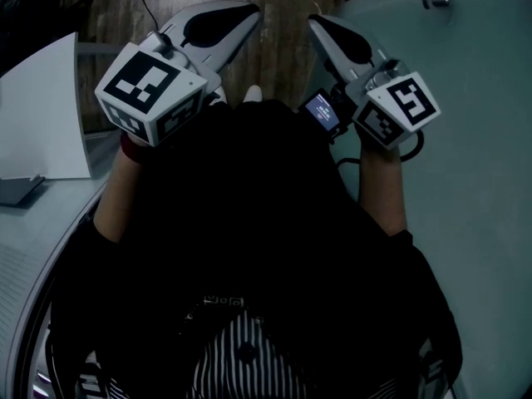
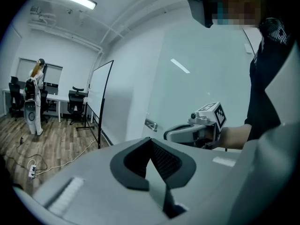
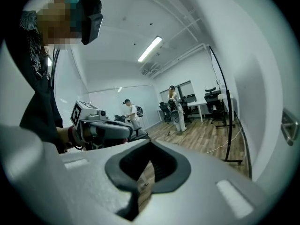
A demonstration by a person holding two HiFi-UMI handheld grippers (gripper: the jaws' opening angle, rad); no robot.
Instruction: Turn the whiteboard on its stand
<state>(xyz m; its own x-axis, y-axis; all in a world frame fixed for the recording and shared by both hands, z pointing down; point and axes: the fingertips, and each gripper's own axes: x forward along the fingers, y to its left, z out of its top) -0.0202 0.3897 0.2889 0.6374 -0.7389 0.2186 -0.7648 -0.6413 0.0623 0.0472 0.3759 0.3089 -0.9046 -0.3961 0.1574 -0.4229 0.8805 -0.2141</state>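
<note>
1. The whiteboard (image 2: 100, 95) stands on its stand by the wall, some way across the wooden floor (image 2: 56, 144). It is well apart from both grippers and seen nearly edge-on. Nothing touches it, so the turning has not yet begun, and the step in hand looks like the approach.
2. The left gripper (image 1: 239, 17) has its jaws closed together with nothing between them. The right gripper (image 1: 322, 25) is the same: closed and empty. Both are held near each other in front of the person's chest, pointing roughly level.
3. To do this well, I would walk up to the board's near edge and open the jaws before reaching the frame. Closed jaws can only push.
4. Probably best to grip the dark side frame with one gripper. The other could steady the opposite edge or the upright, so the board turns without the stand sliding.
5. Turn slowly. A tall board on a light stand may tip or swing into the wall just beside it.
6. Mind the cable (image 2: 35, 165) lying on the floor on the way over. The office chairs (image 2: 75, 102) and a person (image 2: 35, 97) stand further back, likely clear of the swing, though I cannot tell how close they truly are.
</note>
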